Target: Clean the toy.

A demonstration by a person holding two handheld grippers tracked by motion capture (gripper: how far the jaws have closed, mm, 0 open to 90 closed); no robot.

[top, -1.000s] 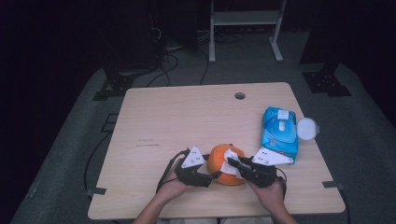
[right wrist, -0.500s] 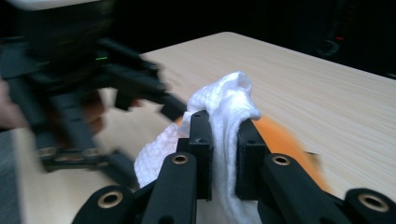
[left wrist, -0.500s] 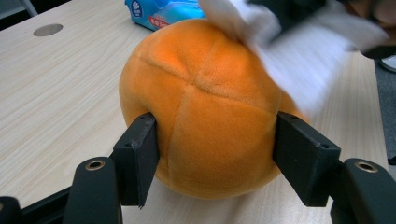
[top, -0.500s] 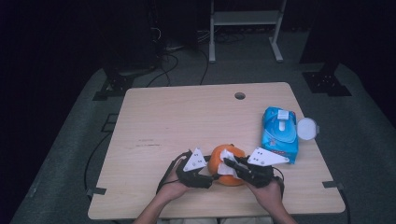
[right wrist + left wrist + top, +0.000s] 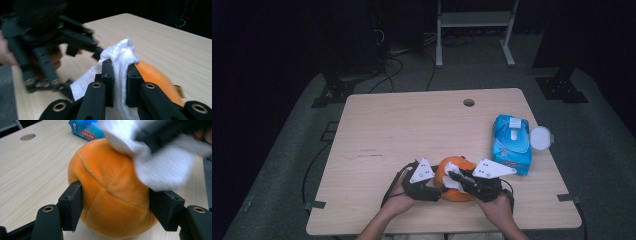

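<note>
I am bracing the orange plush ball [image 5: 112, 192] in my left gripper [image 5: 115, 207], whose jaws have just been loosening and re-tightening on it, while my right gripper [image 5: 120, 82], pinched tight on a white wipe [image 5: 121, 56], is rubbing its top.

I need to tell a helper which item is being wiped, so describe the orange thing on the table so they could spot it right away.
On the wooden table, look at the near edge, between the person's two hands. There the left gripper clasps a round orange plush ball with stitched seams, while the right gripper presses a white wipe on top. It is the only orange, soft, round item; the blue wipes pack beside it is flat.
</note>
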